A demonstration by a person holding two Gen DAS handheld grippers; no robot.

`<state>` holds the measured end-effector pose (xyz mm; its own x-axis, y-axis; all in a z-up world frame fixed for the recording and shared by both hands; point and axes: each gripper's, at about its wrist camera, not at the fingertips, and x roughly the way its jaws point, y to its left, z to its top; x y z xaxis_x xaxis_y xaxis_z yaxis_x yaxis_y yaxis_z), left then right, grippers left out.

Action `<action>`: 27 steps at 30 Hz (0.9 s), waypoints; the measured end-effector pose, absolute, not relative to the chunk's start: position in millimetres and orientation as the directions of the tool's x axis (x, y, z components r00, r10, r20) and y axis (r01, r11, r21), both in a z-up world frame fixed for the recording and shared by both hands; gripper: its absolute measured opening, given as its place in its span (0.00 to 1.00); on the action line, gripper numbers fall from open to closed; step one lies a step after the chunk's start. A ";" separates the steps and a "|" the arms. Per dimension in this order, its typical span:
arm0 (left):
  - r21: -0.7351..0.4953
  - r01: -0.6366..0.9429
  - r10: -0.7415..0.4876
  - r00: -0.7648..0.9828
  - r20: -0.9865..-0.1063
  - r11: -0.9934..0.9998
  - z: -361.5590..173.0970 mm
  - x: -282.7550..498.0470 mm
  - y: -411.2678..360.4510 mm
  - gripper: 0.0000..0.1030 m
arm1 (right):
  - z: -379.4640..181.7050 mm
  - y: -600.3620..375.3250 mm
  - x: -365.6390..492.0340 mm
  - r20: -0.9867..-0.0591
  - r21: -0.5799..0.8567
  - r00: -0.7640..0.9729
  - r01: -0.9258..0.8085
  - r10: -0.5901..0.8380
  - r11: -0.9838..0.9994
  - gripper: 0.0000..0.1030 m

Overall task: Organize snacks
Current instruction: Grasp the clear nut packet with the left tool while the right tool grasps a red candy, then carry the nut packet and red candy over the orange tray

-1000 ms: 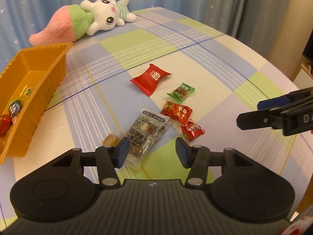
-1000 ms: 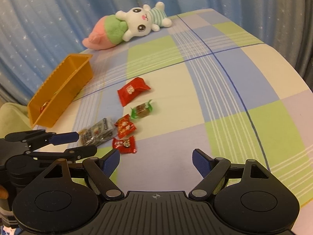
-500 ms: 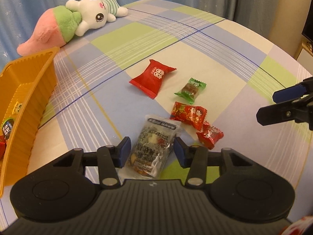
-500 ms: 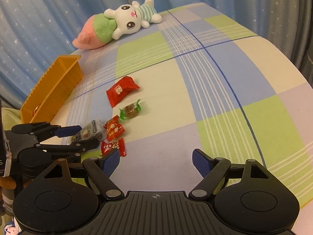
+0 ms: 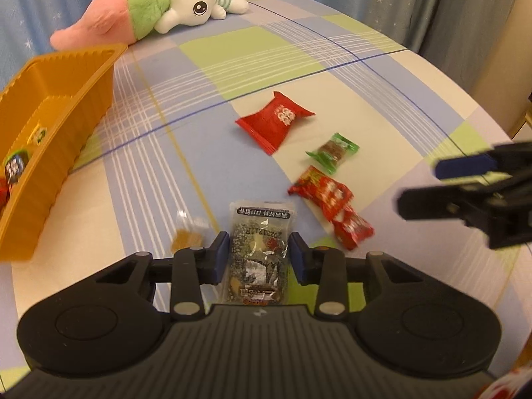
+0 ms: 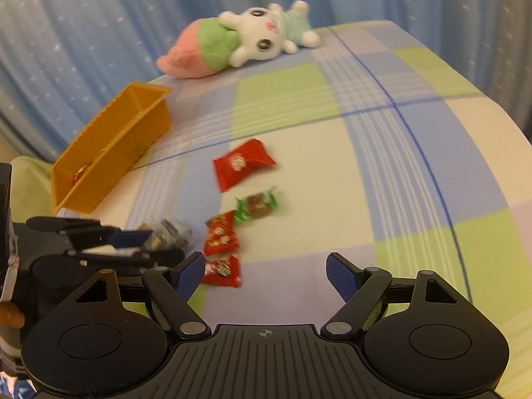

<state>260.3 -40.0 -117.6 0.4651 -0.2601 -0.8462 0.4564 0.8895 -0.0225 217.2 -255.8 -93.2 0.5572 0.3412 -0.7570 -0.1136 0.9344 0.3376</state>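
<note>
Your left gripper [image 5: 258, 256] is closing around the clear speckled snack packet [image 5: 258, 249]; squeeze its middle squarely. Your right gripper [image 6: 265, 272] stays apart, empty.

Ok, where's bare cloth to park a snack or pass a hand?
Free: the stretch between the orange tray and the red packet, and the cloth right of the green candy. Crowded: the wrappers around the left gripper, closing around the clear packet.
</note>
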 end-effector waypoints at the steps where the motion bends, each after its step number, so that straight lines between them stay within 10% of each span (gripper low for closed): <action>1: -0.024 0.455 -0.261 0.466 -0.846 0.890 -116.7 256.6 -39.1 0.34 | -92.7 -252.1 219.2 -0.752 0.330 0.561 -0.135 0.346 0.934 0.75; 13: -0.015 0.312 -0.175 0.494 -0.852 0.950 -110.3 229.4 -1.3 0.34 | -102.6 -210.7 251.0 -0.757 0.262 0.523 -0.307 0.392 0.915 0.36; 27: 0.007 0.128 -0.064 0.542 -0.838 0.992 -93.5 202.7 43.1 0.34 | -122.2 -189.5 270.6 -0.801 0.186 0.482 -0.362 0.354 0.914 0.28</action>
<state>202.7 43.1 -93.5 0.5419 -0.0642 -0.8380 0.1278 0.9918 0.0066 270.6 -189.5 -122.2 0.4821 0.3541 -0.8014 -0.3617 0.9135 0.1861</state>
